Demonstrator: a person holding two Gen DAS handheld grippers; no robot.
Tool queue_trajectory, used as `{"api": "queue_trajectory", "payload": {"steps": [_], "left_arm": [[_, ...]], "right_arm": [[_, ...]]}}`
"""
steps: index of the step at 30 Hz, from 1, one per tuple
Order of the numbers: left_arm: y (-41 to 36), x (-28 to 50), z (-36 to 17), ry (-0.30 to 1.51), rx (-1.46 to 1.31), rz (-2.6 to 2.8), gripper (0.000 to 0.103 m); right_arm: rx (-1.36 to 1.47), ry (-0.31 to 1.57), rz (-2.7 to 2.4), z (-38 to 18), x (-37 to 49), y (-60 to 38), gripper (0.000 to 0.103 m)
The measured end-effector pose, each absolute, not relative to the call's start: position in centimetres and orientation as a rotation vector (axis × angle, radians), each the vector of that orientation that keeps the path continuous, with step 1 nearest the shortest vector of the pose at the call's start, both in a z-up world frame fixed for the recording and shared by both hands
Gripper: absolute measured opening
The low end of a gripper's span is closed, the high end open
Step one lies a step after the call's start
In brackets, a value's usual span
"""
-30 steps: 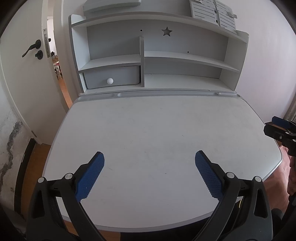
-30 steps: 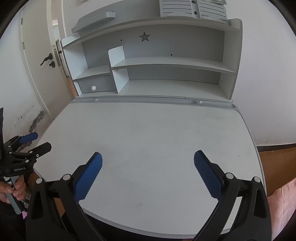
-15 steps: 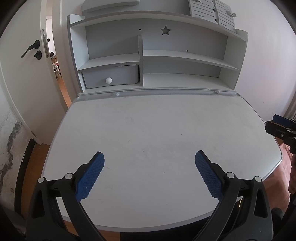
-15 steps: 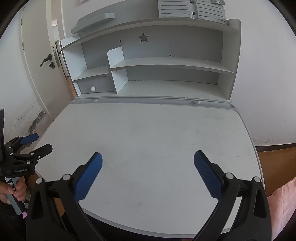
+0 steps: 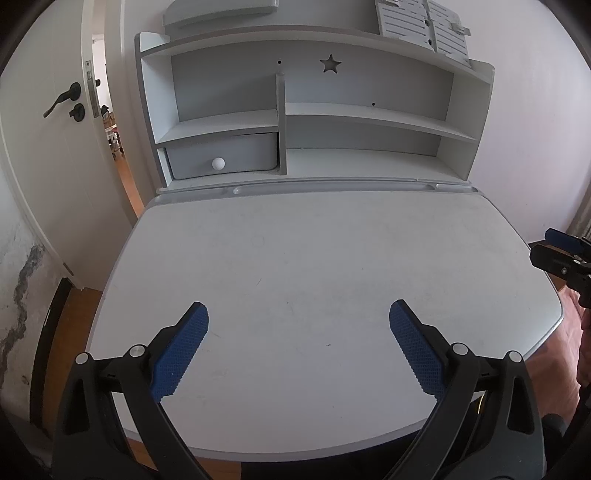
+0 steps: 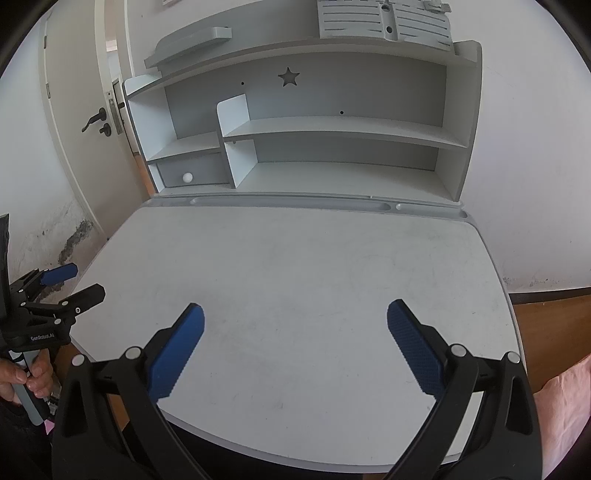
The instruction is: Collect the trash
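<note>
I see no trash in either view. My left gripper point(image 5: 298, 332) is open and empty, held above the near part of a white desk top point(image 5: 314, 258). My right gripper point(image 6: 294, 330) is also open and empty above the same desk top point(image 6: 303, 266). The right gripper shows at the right edge of the left wrist view point(image 5: 561, 254). The left gripper shows at the left edge of the right wrist view point(image 6: 70, 284), in a hand.
A grey shelf unit point(image 5: 369, 110) stands at the back of the desk, with a small drawer point(image 5: 221, 155) with a white knob. Slatted grey panels point(image 5: 421, 26) lie on top. A door point(image 5: 51, 147) stands ajar at the left. A pen groove point(image 6: 288, 203) runs along the desk's back.
Both views have shifted only slightly. The grippers stay open and empty.
</note>
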State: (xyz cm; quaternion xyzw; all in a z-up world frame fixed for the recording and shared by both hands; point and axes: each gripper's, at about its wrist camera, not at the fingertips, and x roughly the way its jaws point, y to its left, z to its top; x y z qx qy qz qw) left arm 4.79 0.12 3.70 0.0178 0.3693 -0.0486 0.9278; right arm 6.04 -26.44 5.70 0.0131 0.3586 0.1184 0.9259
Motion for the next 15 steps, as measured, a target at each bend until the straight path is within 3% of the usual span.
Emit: {"api": "queue_trajectory", "payload": {"steps": [15], "left_arm": [[-0.09,5.08,3.69,0.763,0.047,-0.113,0.096]], "right_arm": [[0.025,0.734,0.240,5.69,6.02,-26.55,0.096]]}}
